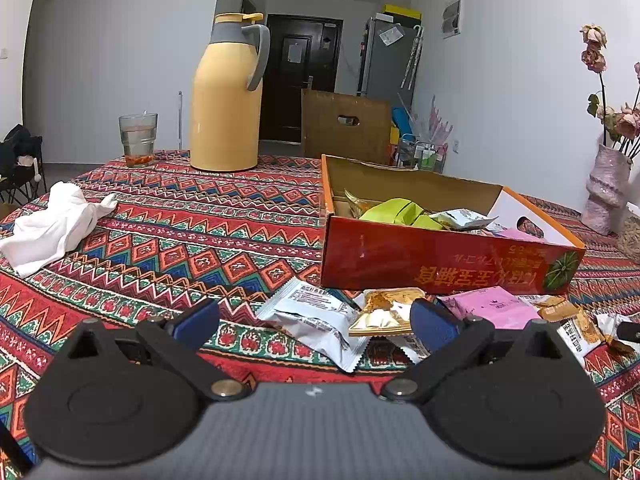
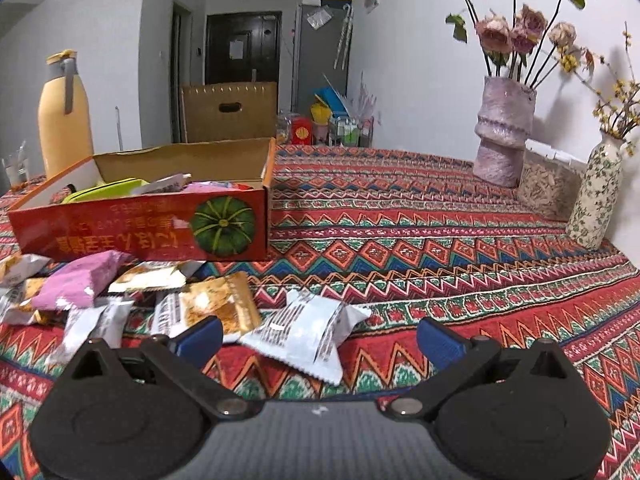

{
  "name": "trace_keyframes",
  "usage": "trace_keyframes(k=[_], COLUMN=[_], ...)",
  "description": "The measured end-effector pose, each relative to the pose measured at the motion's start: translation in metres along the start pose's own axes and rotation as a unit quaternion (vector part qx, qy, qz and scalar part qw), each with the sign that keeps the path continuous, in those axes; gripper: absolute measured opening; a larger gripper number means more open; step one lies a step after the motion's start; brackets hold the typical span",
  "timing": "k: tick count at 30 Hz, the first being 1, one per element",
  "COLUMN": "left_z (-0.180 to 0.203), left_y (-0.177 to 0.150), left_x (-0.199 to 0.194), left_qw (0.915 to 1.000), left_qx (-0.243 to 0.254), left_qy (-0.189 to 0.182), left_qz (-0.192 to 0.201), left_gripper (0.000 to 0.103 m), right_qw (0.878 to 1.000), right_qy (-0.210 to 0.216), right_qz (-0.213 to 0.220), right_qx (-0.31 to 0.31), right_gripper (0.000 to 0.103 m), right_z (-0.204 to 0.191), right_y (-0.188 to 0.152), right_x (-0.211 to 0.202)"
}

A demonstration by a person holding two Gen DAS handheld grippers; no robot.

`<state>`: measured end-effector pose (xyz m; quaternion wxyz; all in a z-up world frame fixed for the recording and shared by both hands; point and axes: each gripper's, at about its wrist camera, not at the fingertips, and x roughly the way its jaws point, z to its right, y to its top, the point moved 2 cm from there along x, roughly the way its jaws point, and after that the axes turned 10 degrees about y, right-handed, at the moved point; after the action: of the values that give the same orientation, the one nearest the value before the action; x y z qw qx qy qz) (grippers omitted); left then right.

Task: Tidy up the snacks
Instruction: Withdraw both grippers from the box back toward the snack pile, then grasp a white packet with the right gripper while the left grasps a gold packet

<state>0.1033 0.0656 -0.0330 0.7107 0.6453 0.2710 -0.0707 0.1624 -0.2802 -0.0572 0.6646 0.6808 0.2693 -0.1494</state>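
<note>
Spanning the room, patterned tablecloth (image 1: 180, 232)

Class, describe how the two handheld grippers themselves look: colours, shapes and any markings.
The left gripper and right gripper look alike: blue pads on black angled linkage arms, silver pivot pins, two round black discs, and a grey ribbed body with a small white mark. No cables or sleeves show.

Tablecloth (image 1: 180, 232): red/green/blue/orange zigzag+diamond bands. Box (image 2: 140, 232): red w/ green pumpkin pic, gold txt, orange rim. Thermos (image 1: 226, 104): yellow, grey handle. Snack packs: pink (image 2: 80, 280), white (image 2: 304, 332), gold (image 1: 384, 312). Vase (image 2: 504, 132): pale pink. Gripper pads (image 1: 196, 322): blue.
</note>
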Motion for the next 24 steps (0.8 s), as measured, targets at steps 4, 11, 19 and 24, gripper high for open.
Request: trace_keyframes(k=[4, 11, 19, 24], left_z=[-0.001, -0.002, -0.002, -0.002], left_y=[0.000, 0.000, 0.000, 0.000], left_x=[0.002, 0.003, 0.004, 0.004], left_qw=[1.0000, 1.0000, 0.9999, 0.9999], left_qx=[-0.002, -0.005, -0.005, -0.004], left_qy=[0.002, 0.001, 0.004, 0.006], left_qz=[-0.004, -0.008, -0.012, -0.014], left_gripper=[0.103, 0.103, 0.103, 0.103], right_qw=[0.999, 0.997, 0.999, 0.999], right_qy=[-0.019, -0.010, 0.004, 0.006], right_qz=[-0.026, -0.057, -0.028, 0.040], right_qx=[0.010, 0.058, 0.024, 0.034], right_gripper=[0.103, 0.068, 0.044, 0.042], right_z=[0.007, 0.017, 0.002, 0.005], right_y=[0.008, 0.008, 0.004, 0.007], right_x=[0.020, 0.044, 0.042, 0.020])
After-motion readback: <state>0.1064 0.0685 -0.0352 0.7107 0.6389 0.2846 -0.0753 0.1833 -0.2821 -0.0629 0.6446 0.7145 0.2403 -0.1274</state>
